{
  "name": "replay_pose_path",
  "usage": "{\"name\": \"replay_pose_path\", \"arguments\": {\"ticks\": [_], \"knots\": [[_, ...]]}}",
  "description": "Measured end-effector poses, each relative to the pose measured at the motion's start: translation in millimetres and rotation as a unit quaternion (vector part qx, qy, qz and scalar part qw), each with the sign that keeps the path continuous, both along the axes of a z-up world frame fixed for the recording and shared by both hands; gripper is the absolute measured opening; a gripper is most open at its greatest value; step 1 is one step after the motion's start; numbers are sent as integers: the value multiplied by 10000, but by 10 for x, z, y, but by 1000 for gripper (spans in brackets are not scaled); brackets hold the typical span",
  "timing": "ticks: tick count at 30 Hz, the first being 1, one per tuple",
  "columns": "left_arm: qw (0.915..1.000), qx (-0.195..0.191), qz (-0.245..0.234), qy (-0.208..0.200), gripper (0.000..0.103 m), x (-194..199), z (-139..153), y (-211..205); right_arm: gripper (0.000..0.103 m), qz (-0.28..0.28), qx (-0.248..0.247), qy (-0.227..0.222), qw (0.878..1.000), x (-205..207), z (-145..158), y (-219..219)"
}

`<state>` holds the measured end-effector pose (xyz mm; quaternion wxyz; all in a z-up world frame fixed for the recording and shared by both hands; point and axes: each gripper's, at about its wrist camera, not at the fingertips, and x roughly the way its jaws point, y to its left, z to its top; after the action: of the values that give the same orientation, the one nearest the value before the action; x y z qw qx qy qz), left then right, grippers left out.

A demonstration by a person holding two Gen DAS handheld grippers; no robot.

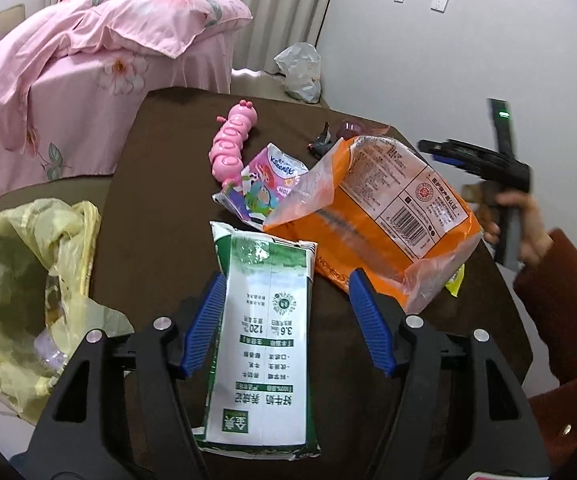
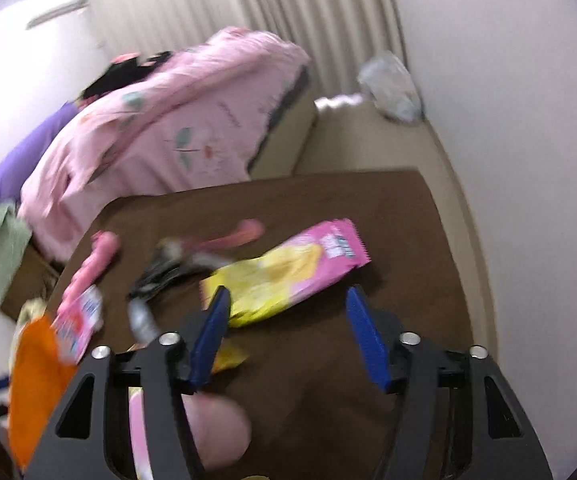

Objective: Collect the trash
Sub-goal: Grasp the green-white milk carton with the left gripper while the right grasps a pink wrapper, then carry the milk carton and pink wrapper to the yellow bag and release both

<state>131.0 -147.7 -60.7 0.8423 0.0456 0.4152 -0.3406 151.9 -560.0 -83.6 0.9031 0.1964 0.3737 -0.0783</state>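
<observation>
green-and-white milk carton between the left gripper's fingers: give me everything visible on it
The flattened green-and-white paper milk carton lies flat on the dark brown table, long axis running away from the camera, its print upside down in the left wrist view. Green bands, white panels, a round green seal, a creased far end. It sits between the left gripper's blue ribbed pads; the left pad is at its edge, the right pad stands clear. Its far corner meets the orange plastic wrapper.

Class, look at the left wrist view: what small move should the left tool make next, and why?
Probably close on the green-and-white milk carton. The left tool is open, the carton lies flat between its fingers, one blue pad beside its left edge and the other apart from its right. The yellow trash bag gapes open just left of the table.
</observation>
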Motion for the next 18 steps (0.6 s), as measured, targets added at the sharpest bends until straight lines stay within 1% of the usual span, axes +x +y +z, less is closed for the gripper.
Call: {"name": "replay_pose_path", "arguments": {"ticks": [2, 4, 5, 6, 8, 9, 10, 12, 13, 14, 16, 17, 18], "knots": [[10000, 30, 1, -63, 61, 4, 32, 19, 46, -49, 211, 112, 9997, 157, -127, -113], [9999, 7, 41, -103, 61, 18, 66, 58, 43, -128, 256, 293, 9992, 315, -252, -186], [9999, -15, 73, -103, 61, 25, 74, 82, 37, -125, 289, 335, 9989, 370, -285, -210], [9999, -43, 109, -85, 61, 40, 77, 107, 36, -119, 308, 293, 9990, 402, -302, -227], [9999, -63, 145, -36, 62, 62, 67, 141, 26, 31, 469, 227, 9986, 427, -296, -242], [9998, -65, 178, 1, 62, 76, 50, 158, 22, 98, 566, 160, 9982, 418, -297, -252], [9998, -81, 200, 53, 62, 90, 29, 170, 20, 130, 566, 94, 9983, 394, -254, -248], [9996, -135, 196, 168, 62, 108, -13, 182, 17, 185, 245, -5, 9995, 309, -105, -164], [9995, -156, 176, 225, 62, 109, -33, 179, 15, 213, 47, -113, 9997, 220, 24, -110], [9994, -154, 146, 261, 62, 104, -46, 171, 13, 204, -39, -171, 9996, 158, 104, -83], [9995, -115, 29, 301, 62, 81, -76, 134, 11, 107, -360, -342, 9987, -35, 344, -19], [9995, -82, -56, 310, 63, 57, -89, 108, 10, 63, -480, -409, 9980, -113, 435, 5], [9994, -55, -115, 319, 66, 44, -99, 84, 10, 10, -630, -512, 9967, -227, 561, 40]]}}
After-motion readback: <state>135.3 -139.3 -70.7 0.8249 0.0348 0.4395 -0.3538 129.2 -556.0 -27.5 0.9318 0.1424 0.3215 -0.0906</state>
